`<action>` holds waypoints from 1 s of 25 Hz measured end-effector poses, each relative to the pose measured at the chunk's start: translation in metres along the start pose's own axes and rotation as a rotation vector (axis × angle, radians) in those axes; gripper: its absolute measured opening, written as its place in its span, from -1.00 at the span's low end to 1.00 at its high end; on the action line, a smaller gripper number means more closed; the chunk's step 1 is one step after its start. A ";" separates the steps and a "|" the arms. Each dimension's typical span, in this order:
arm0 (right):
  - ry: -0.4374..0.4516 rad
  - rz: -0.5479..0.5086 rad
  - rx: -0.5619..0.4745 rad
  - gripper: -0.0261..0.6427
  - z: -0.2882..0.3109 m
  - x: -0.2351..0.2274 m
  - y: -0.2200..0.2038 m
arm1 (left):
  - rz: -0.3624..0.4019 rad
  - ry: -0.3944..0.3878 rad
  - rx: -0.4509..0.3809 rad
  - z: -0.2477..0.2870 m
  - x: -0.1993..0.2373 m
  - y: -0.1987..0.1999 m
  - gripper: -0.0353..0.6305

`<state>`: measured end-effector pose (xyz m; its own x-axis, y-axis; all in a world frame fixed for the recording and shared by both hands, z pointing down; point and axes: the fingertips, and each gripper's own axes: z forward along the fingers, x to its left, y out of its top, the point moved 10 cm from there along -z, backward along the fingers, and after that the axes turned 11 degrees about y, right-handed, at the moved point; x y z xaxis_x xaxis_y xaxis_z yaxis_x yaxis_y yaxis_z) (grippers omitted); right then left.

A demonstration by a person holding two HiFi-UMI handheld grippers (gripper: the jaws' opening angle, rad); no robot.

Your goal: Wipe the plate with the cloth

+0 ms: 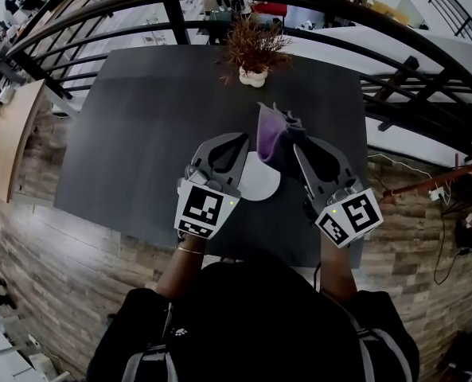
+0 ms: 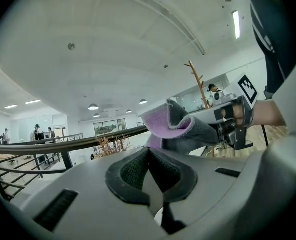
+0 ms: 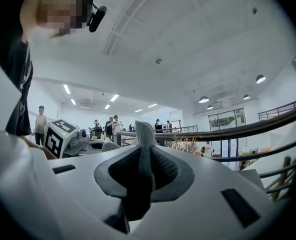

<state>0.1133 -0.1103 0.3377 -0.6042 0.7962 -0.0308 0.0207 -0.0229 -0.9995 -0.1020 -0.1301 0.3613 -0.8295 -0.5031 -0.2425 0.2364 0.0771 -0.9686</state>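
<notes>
My two grippers are up over the dark table (image 1: pixel 140 134), with the plate (image 1: pixel 261 183) between them. My left gripper (image 1: pixel 239 146) is just left of the plate. Its jaws are pressed together, and I think they pinch the plate's edge, but that part is hard to see. My right gripper (image 1: pixel 299 148) is just right of the plate. It pinches the cloth (image 1: pixel 271 134) tight between its pads. The cloth is purple on one side and grey on the other. It sticks out past the plate's far edge and is bunched up. Well past the plate, a dry brown plant (image 1: pixel 254 50) sits in a white pot at the table's far edge. A black railing (image 1: pixel 175 10) curves behind it.
</notes>
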 end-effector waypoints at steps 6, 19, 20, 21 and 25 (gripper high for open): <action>-0.019 -0.022 -0.031 -0.77 -0.010 0.002 0.011 | 0.006 -0.025 -0.044 -0.001 -0.004 0.015 -0.88; -0.025 -0.082 -0.059 -0.77 -0.014 0.004 0.032 | 0.035 -0.027 -0.098 -0.002 0.004 0.036 -0.88; -0.025 -0.085 -0.057 -0.77 -0.014 0.003 0.033 | 0.034 -0.030 -0.099 -0.001 0.004 0.036 -0.88; -0.024 -0.088 -0.053 -0.77 -0.014 0.003 0.033 | 0.034 -0.033 -0.100 0.000 0.004 0.036 -0.88; -0.019 -0.095 -0.030 -0.77 -0.013 0.003 0.032 | 0.040 -0.041 -0.104 0.003 0.003 0.037 -0.88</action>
<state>0.1226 -0.1012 0.3059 -0.6197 0.7822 0.0637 -0.0134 0.0706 -0.9974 -0.0947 -0.1315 0.3247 -0.7986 -0.5325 -0.2805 0.2130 0.1859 -0.9592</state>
